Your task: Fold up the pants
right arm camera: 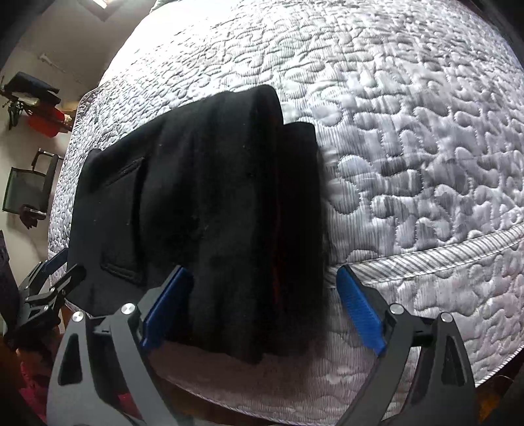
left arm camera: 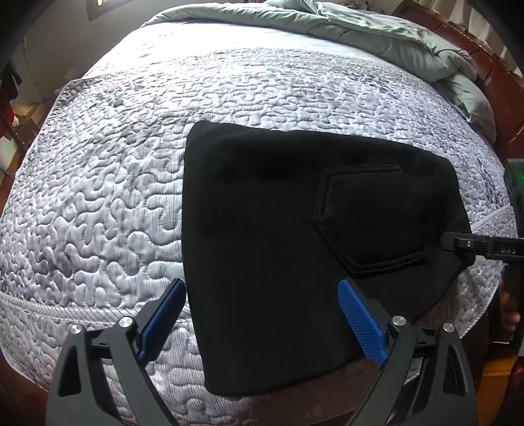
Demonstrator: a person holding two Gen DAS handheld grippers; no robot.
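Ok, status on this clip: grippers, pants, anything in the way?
Left gripper open, right gripper open, neither gripping. Black pants folded compact on the mattress near its edge. Grey comforter bunched far side, not obstructing.

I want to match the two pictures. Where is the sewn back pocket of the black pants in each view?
Left wrist: the pentagon-shaped back pocket lies right of centre on the folded black pants.
Right wrist: back pocket at left.
Shared landmark: the quilted grey mattress.

Matt black cloth pants (left arm camera: 278, 236), quilted sheeny mattress (left arm camera: 114, 170)
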